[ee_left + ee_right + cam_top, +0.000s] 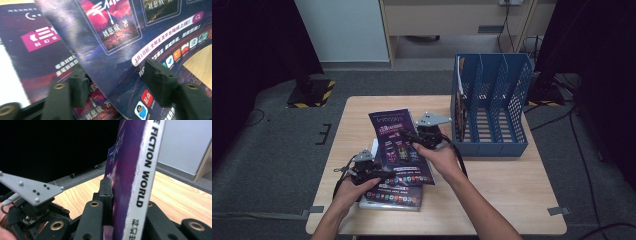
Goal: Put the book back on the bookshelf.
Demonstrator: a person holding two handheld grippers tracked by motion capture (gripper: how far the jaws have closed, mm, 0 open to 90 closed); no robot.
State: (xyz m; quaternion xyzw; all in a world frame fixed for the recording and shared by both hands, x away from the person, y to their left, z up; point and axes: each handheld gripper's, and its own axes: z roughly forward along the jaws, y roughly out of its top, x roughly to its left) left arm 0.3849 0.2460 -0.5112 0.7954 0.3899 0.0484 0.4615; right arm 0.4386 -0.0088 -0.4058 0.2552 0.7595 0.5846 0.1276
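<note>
A dark purple magazine (399,145) is lifted at a slant above the table, and my right gripper (406,134) is shut on its right edge. In the right gripper view the white spine (147,165) reads "FICTION WORLD" and stands upright between the jaws of my right gripper (125,193). My left gripper (384,174) is at the magazine's lower left corner. In the left gripper view its jaws stand apart in front of the cover (120,37), and my left gripper (117,85) is not pressing on it. A second, similar magazine (392,197) (37,45) lies flat underneath.
A blue slotted file rack (492,105) stands at the table's back right, with a book (458,110) in its leftmost slot. The wooden table (512,190) shows bare wood at front right. White paper (10,82) lies under the flat magazine.
</note>
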